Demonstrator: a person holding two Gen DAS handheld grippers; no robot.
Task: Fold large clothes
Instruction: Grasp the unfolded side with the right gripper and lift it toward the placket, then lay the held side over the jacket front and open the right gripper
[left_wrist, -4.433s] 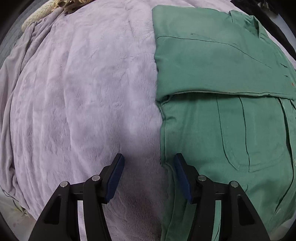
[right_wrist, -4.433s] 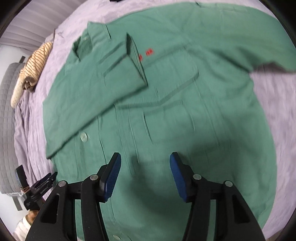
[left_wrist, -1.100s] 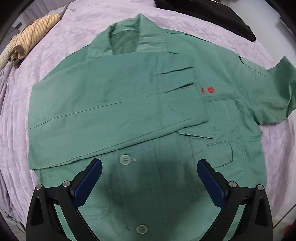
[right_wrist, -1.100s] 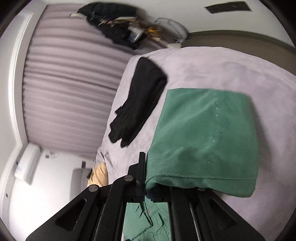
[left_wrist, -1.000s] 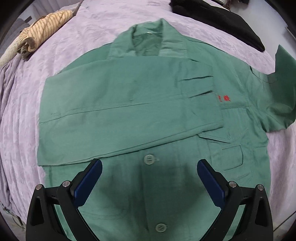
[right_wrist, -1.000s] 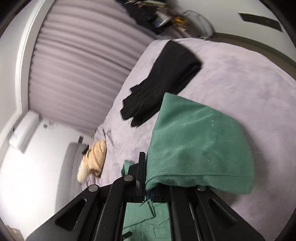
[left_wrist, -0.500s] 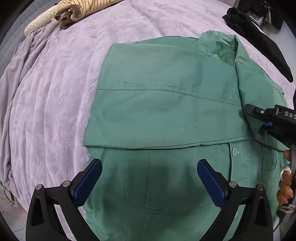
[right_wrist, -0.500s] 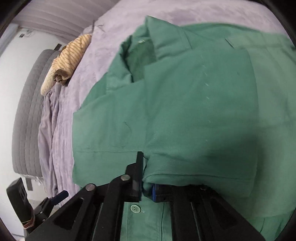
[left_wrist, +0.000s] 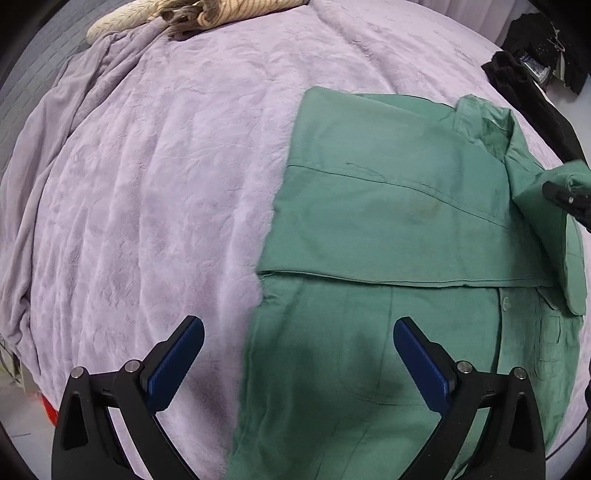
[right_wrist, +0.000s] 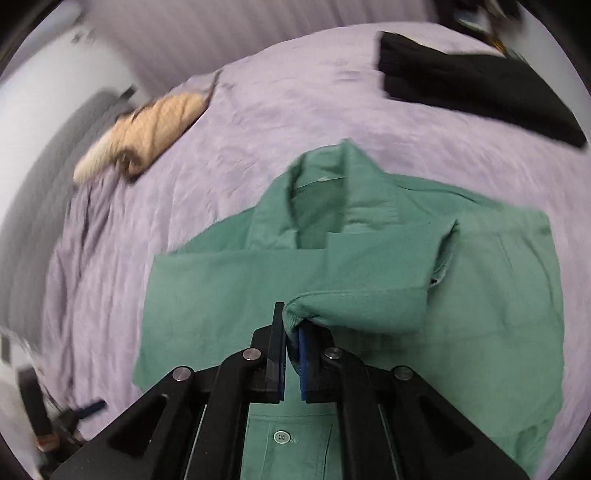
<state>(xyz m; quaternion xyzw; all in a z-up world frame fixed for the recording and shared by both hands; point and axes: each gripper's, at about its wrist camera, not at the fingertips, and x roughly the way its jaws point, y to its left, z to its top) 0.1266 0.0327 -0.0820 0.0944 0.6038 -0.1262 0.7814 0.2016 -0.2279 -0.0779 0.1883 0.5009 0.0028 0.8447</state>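
Meanwhile the right gripper (right_wrist: 291, 354) has just been closing its jaws, now clamped on the green cotton work shirt's (right_wrist: 369, 280) sleeve cuff, while the left gripper (left_wrist: 297, 354), jaws wide apart, holds nothing above the lilac plush bed cover (left_wrist: 147, 184).

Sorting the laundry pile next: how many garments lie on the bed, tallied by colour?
Green button-up work shirt: 1
Black garment: 1
Tan striped garment: 1
Total: 3 garments on the lilac plush blanket.

Both wrist views overlook the shirt (left_wrist: 388, 229), right blurred.
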